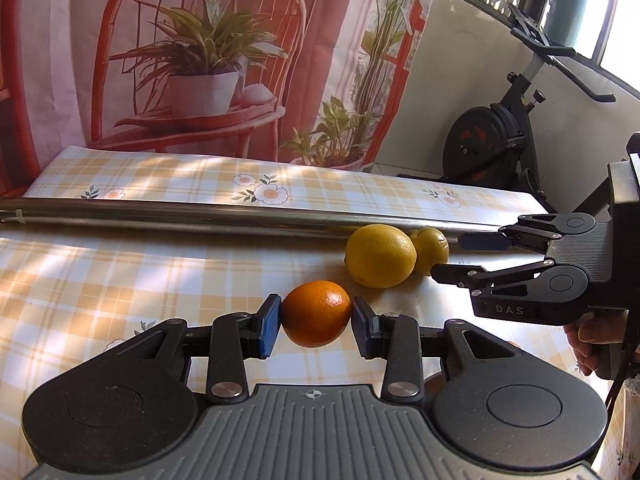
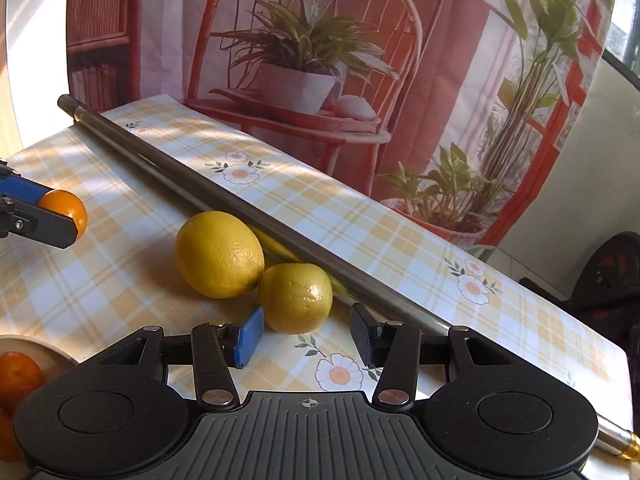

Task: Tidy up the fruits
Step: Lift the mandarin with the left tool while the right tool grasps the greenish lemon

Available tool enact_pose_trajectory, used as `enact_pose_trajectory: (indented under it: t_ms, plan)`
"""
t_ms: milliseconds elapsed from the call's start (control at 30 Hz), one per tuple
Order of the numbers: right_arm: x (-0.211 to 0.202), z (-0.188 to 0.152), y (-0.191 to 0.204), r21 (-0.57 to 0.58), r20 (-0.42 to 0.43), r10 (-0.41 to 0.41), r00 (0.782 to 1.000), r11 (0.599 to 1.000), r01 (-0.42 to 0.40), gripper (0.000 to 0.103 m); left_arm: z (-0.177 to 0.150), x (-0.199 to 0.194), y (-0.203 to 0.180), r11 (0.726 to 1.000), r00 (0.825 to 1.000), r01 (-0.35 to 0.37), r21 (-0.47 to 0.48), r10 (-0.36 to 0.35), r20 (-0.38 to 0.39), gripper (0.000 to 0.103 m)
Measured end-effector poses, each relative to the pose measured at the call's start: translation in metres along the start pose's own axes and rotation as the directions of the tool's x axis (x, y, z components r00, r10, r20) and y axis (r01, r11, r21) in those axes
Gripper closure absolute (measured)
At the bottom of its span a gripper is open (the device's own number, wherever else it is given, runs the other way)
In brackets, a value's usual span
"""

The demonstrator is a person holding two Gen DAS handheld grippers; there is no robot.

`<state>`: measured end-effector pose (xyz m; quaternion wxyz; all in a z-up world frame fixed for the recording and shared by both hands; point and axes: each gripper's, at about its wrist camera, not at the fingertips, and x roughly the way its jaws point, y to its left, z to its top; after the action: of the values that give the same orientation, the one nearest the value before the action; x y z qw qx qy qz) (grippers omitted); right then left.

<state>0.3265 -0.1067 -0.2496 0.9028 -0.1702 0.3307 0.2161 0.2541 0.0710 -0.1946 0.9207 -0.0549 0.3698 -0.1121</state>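
Matte black two-finger grippers (image 1: 316, 326) with blue ribbed pads (image 1: 269, 325), silver pivot screws, grey ridged housings, "DAS" lettering

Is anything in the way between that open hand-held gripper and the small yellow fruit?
Nothing visible. The right hand-held gripper is open just before the small yellow fruit, with only bare tablecloth between them.
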Motion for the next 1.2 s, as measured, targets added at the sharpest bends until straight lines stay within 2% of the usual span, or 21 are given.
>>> enact_pose_trajectory:
  t_ms: [300,600,933,1067,1200]
  plan:
    - [0.019,0.007,0.011,-0.081,-0.034,-0.014,0.999,0.997,0.011,0.058,-0.005,-0.001,0.002,1.0,1.0,0.017,-0.023,-0.017,0.0,0.063]
    - [0.023,0.007,0.014,-0.092,-0.024,-0.023,0.999,0.996,0.021,0.06,-0.009,-0.008,0.0,1.0,1.0,0.023,-0.018,-0.023,0.005,0.063]
    - [-0.006,-0.002,-0.002,0.054,0.003,0.023,1.0,0.998,-0.023,0.061,-0.014,-0.02,-0.001,0.999,0.999,0.029,-0.025,-0.029,0.014,0.063]
    - [-0.03,-0.009,-0.007,0.146,0.037,0.065,0.997,0.987,-0.069,0.061,-0.017,-0.029,-0.004,0.999,0.999,0.037,-0.02,-0.037,0.018,0.063]
    - [-0.059,-0.018,-0.008,0.214,0.086,0.07,0.994,0.973,-0.087,0.061,-0.023,-0.036,-0.009,0.999,0.999,0.046,-0.007,-0.046,0.015,0.063]
